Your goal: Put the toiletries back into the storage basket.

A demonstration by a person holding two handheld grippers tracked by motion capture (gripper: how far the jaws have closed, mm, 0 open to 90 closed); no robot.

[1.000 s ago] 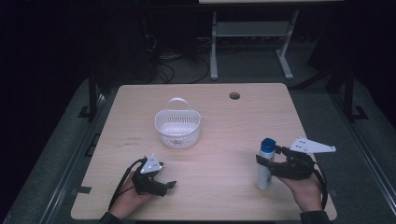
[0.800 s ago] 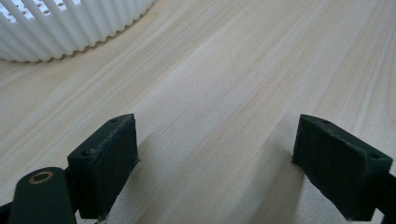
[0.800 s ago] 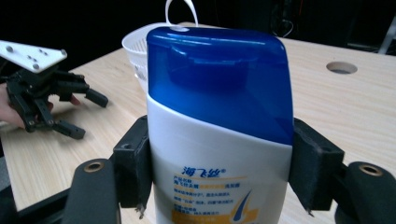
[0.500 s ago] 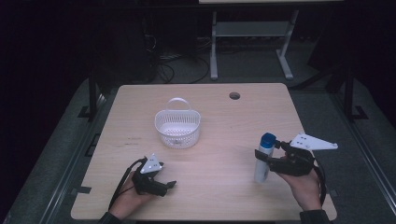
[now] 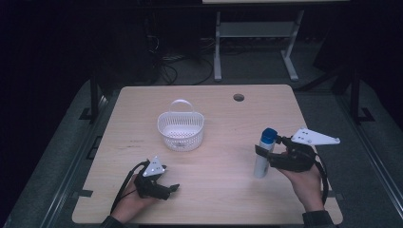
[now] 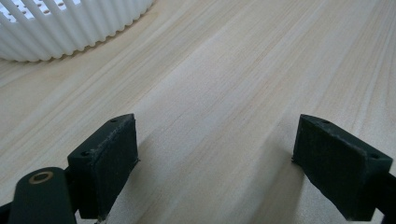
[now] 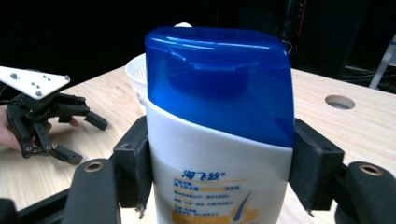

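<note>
A white shampoo bottle (image 5: 263, 156) with a blue cap (image 7: 219, 70) stands upright at the right of the wooden table (image 5: 214, 114), held just off or on its surface. My right gripper (image 5: 266, 154) is shut on the bottle's body (image 7: 205, 186), one jaw on each side. My left gripper (image 5: 168, 189) rests low at the front left of the table, open, with bare wood between its pads (image 6: 109, 163). A white slatted basket (image 5: 180, 129) with a handle stands in the middle of the table, its wall (image 6: 60, 28) just ahead of the left gripper.
A round cable hole (image 5: 238, 97) lies at the table's far side. Behind the table, a metal stand (image 5: 252, 42) and cables sit on the dark floor. The left gripper (image 7: 46, 116) also appears to the left in the right gripper view.
The right gripper has carried the bottle slightly up and away from the front edge, keeping it upright. The left gripper has stayed still.
</note>
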